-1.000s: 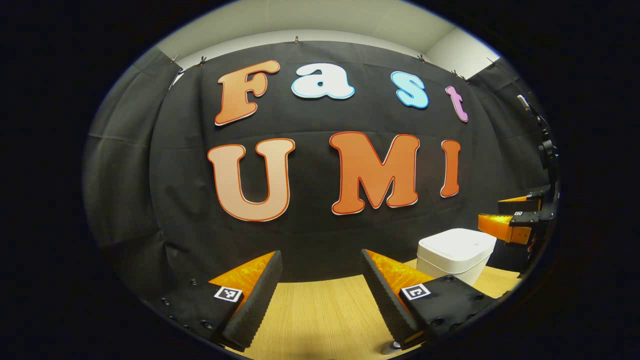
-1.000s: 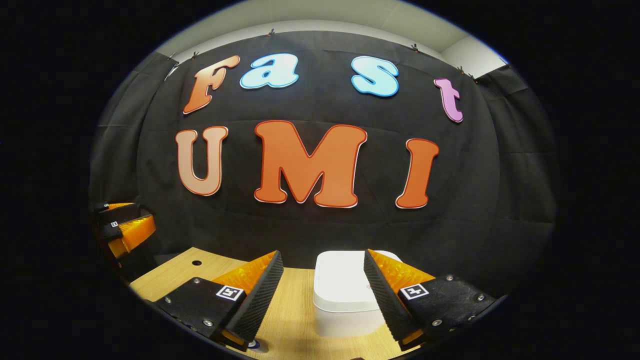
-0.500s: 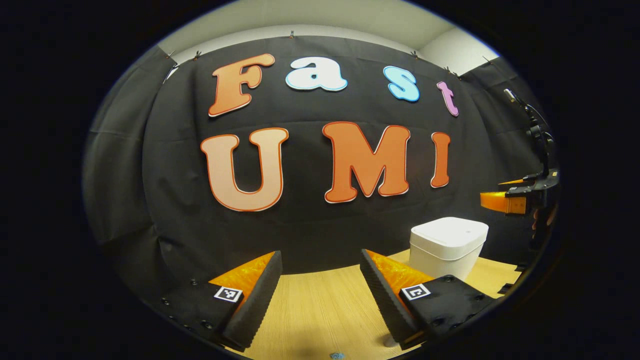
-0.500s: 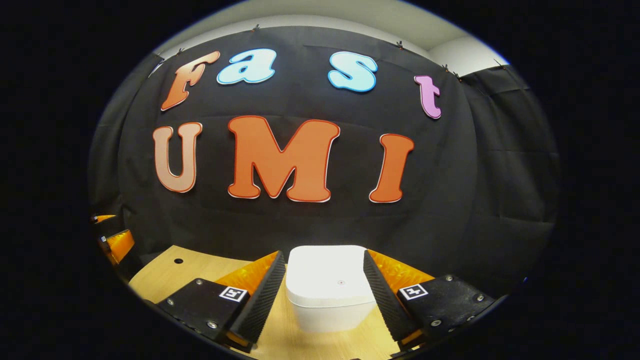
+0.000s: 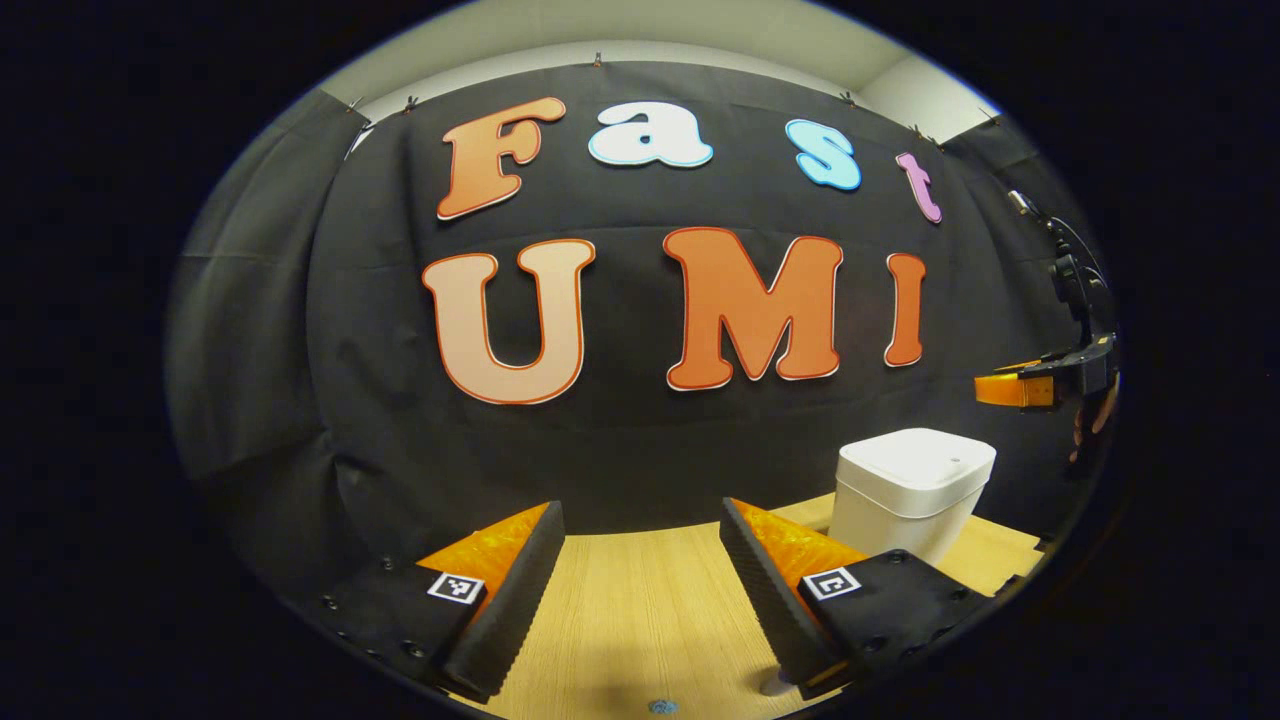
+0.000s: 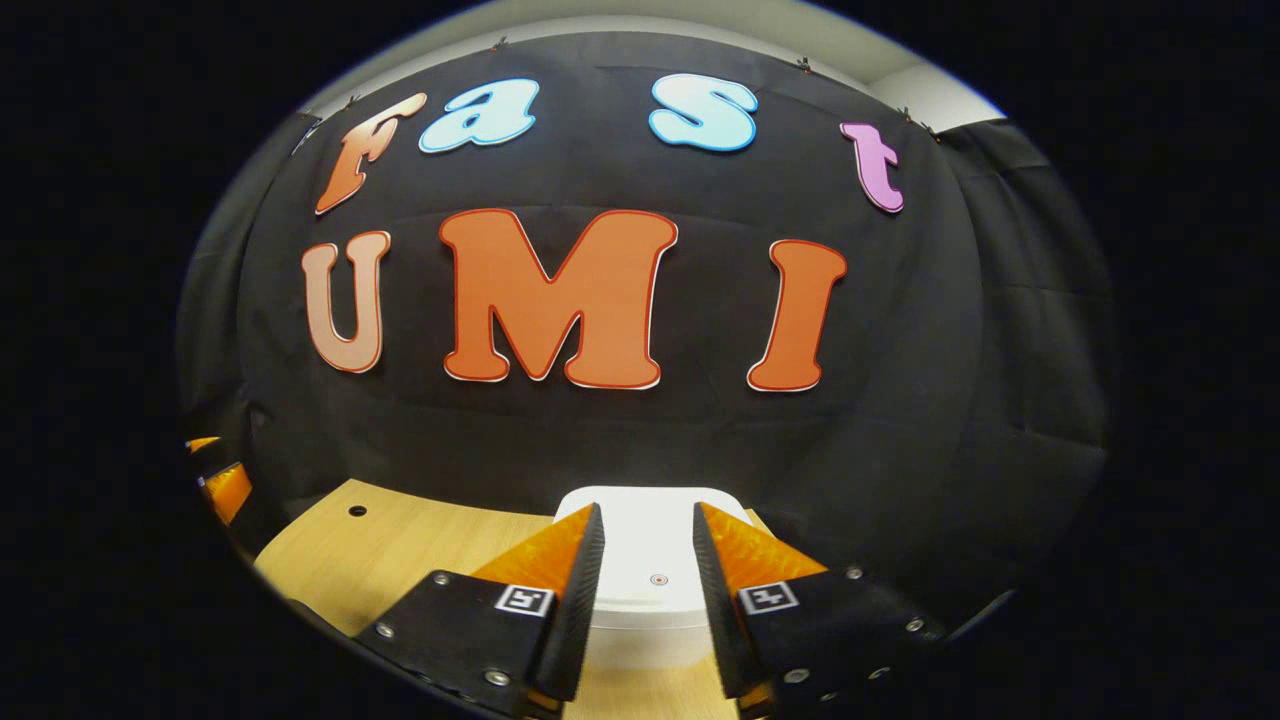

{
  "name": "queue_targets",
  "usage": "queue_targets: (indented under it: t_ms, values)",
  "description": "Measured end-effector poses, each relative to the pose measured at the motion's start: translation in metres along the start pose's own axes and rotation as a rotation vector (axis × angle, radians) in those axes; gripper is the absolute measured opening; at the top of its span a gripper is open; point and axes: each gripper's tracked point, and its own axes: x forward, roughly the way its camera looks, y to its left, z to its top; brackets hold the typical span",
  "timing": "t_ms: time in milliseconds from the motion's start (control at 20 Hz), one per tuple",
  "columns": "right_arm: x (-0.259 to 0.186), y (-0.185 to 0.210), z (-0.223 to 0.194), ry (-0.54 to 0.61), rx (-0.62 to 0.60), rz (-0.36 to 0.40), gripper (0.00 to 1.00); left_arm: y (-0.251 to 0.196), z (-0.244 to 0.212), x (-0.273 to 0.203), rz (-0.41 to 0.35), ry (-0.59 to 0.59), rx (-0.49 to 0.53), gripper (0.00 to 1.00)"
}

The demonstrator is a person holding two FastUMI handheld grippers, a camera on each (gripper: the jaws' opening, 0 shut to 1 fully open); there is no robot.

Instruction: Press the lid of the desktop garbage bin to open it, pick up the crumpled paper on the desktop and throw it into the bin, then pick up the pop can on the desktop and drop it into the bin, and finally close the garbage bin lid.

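In the left gripper view, the left gripper (image 5: 640, 530) hangs over bare wooden tabletop (image 5: 640, 610), fingers spread wide and holding nothing. Open table runs right from it to the white garbage bin (image 5: 912, 490), lid down, near the table's far right edge by the cloth wall. The right gripper (image 5: 1010, 388) hovers above the bin. In the right gripper view, its fingers, partly closed with a narrow gap and grasping nothing, frame the bin's lid (image 6: 650, 575); a hole (image 6: 357, 511) marks the tabletop at left.

Both views low over the table (image 5: 640, 600), wall-facing, sharing the bin (image 5: 912, 490); right view nearest.
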Motion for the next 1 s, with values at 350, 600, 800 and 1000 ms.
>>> queue_targets:
  t_ms: [350,600,800,1000]
  values:
    - [0.029,-0.01,-0.02,0.058,0.028,0.013,0.08,0.0,-0.005,-0.001,0.059,0.034,0.014,1.0]
    - [0.038,-0.015,-0.036,0.096,0.049,0.036,0.01,-0.005,-0.008,-0.004,0.078,0.048,0.022,1.0]
    - [0.042,-0.011,-0.055,0.148,0.052,0.065,0.01,-0.011,-0.008,-0.007,0.084,0.052,0.029,1.0]
    - [0.049,-0.006,-0.082,0.216,0.046,0.09,0.01,-0.014,-0.008,-0.01,0.095,0.055,0.036,1.0]
